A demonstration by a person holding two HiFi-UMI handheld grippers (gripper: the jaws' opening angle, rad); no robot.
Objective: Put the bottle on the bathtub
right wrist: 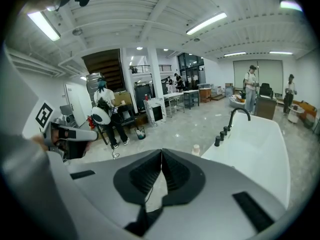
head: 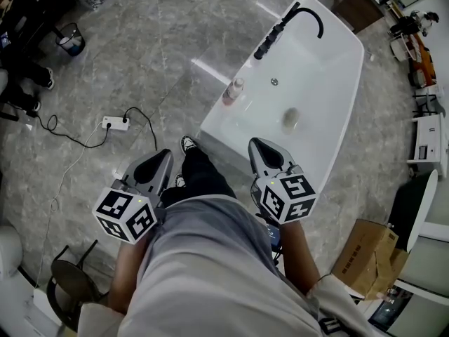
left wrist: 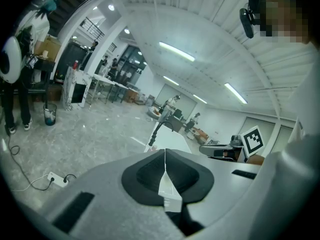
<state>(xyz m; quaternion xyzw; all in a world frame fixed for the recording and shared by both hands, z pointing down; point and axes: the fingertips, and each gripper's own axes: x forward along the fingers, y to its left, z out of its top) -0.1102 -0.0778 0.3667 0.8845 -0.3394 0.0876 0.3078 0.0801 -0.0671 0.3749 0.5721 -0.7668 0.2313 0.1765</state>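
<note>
Though held side by side at the person's waist, both aimed forward and slightly down: left gripper (head: 163, 157), jaws closed together, empty; right gripper (head: 258, 147), jaws likewise pressed together, empty. Bottle (head: 233, 90): on the tub (head: 354, 83) rim, left side, just short of the faucet (head: 295, 18) handles. It stood upright, long axis vertical, cap up, well apart from both grippers.

Overhead, ceiling strip lights (right wrist: 206, 23) are lighting the room brightly. Glare is streaking the floor (head: 210, 70); gripper-view edges are bending, darkening.
</note>
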